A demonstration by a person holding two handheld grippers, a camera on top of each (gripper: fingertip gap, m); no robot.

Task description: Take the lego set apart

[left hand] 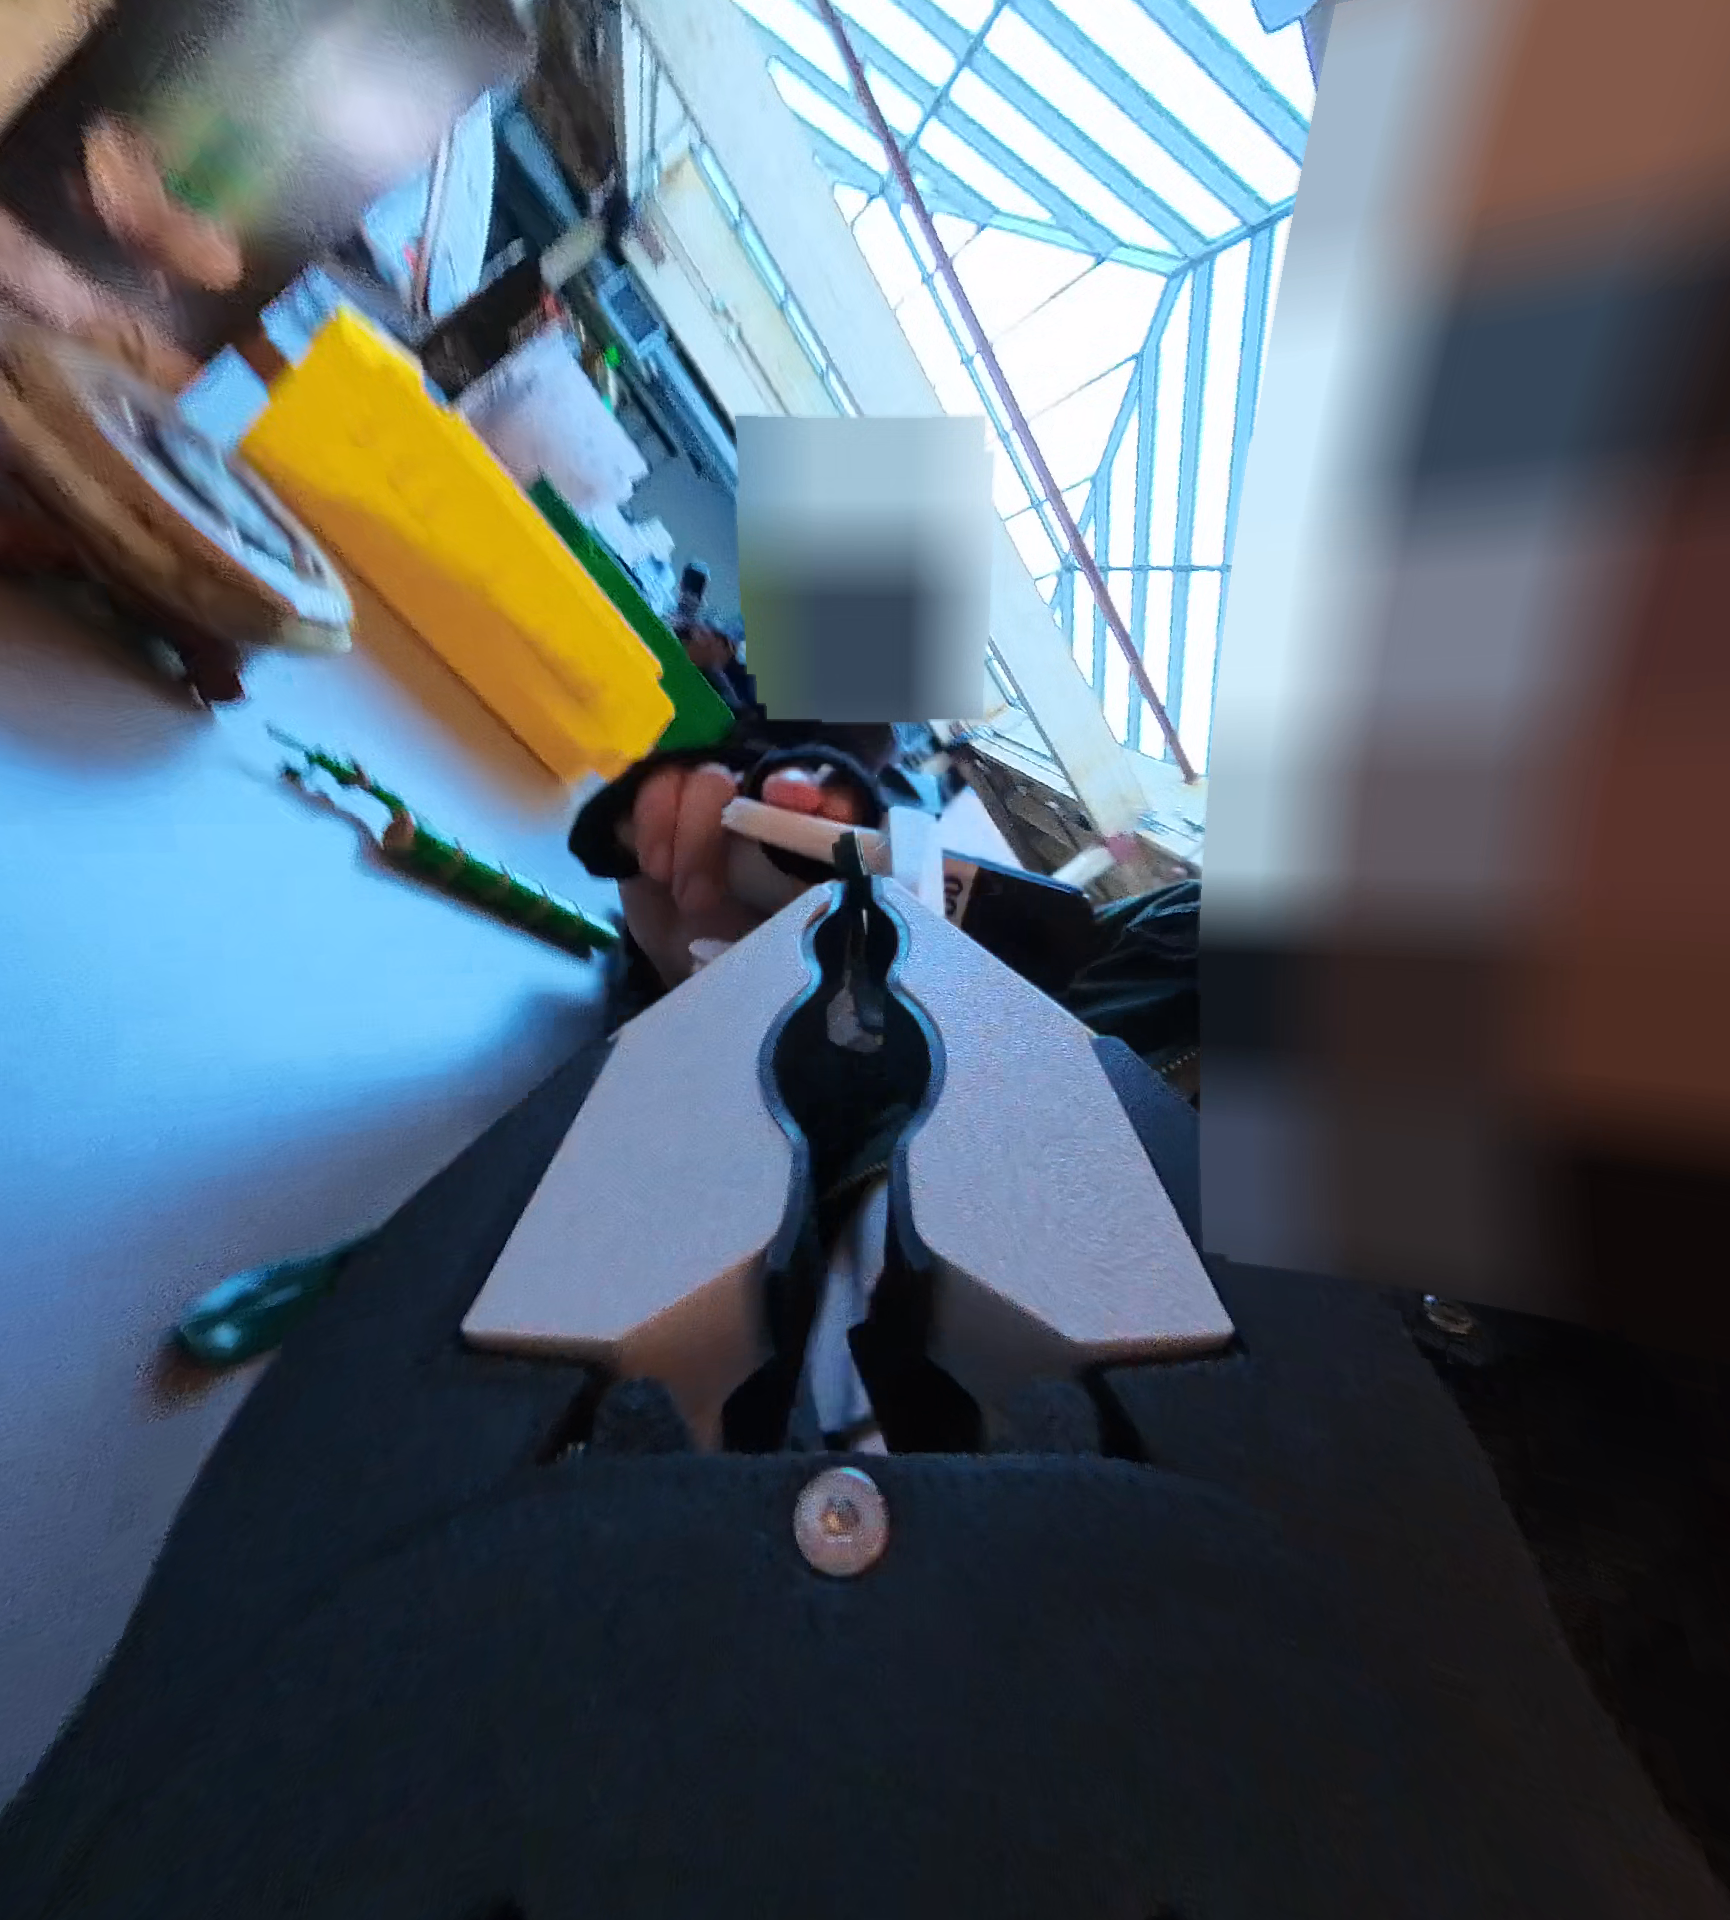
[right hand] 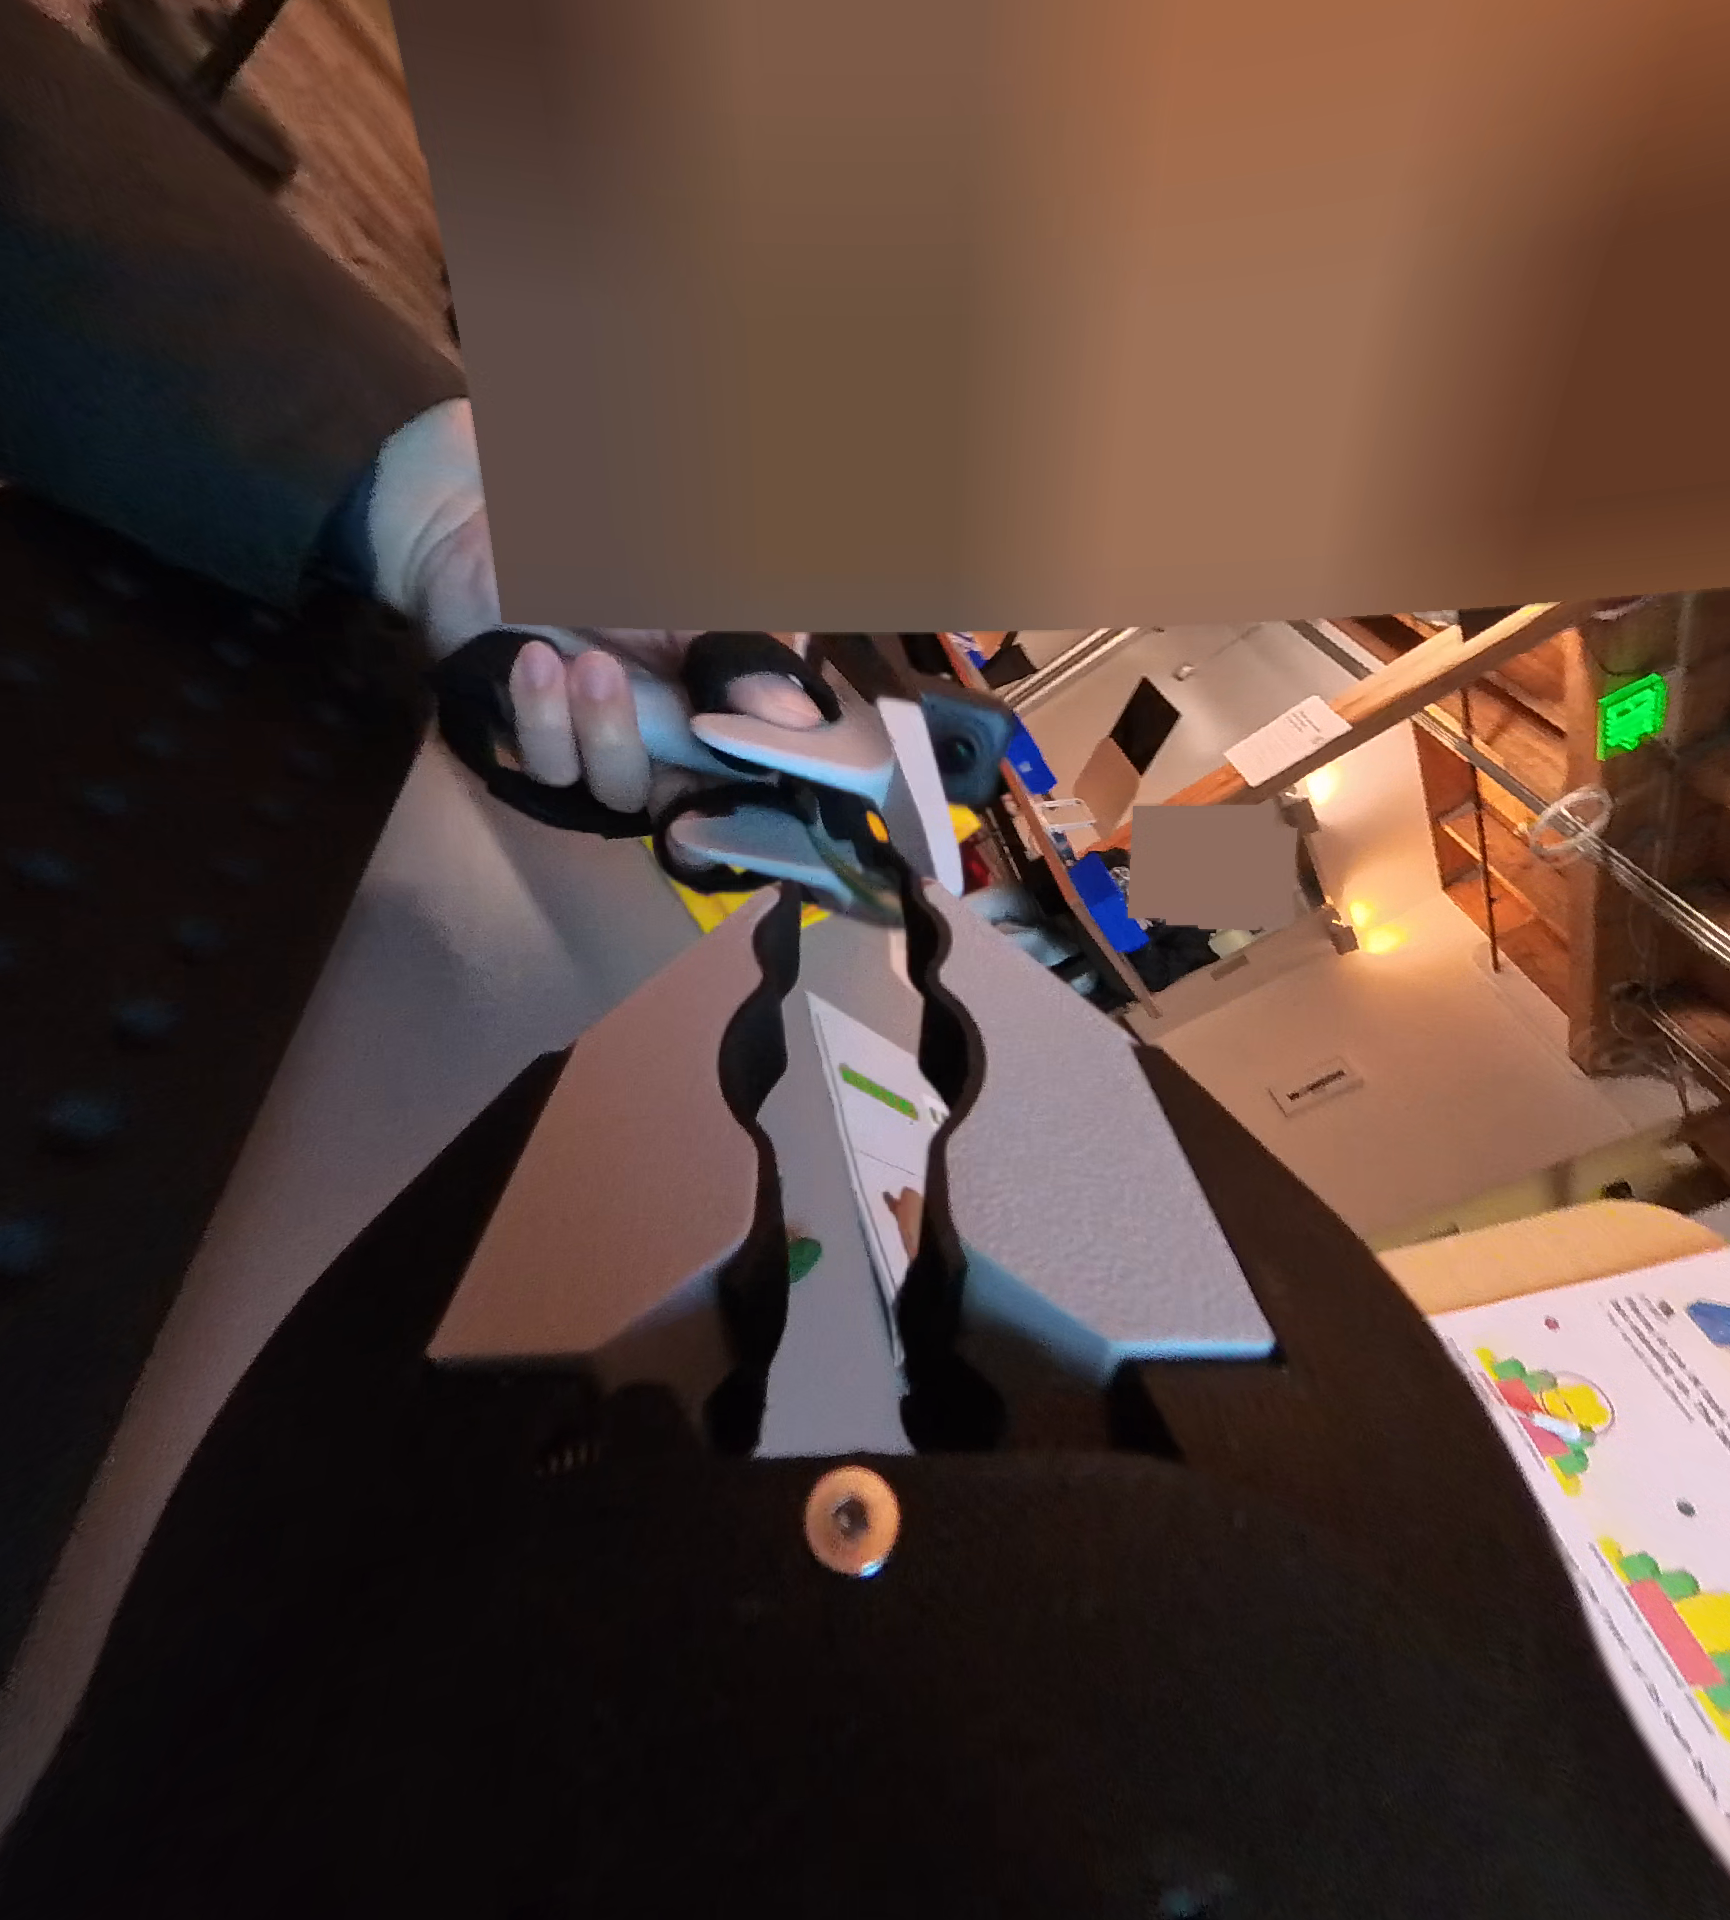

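Observation:
My left gripper is shut, with a thin dark piece pinched at its tips and sticking out a little; I cannot tell what the piece is. It is raised and tilted above the white table. A big yellow block on a green plate stands blurred at upper left. Loose green lego pieces lie on the table. My right gripper is open and empty. The left gripper and the hand holding it show just beyond its tips.
A round brown thing sits left of the yellow block. Another green piece lies near the left gripper's body. A building instruction sheet lies at lower right, and a booklet shows between the right fingers. A dark studded surface is at left. Both grippers' tips are close together, under 4 cm apart.

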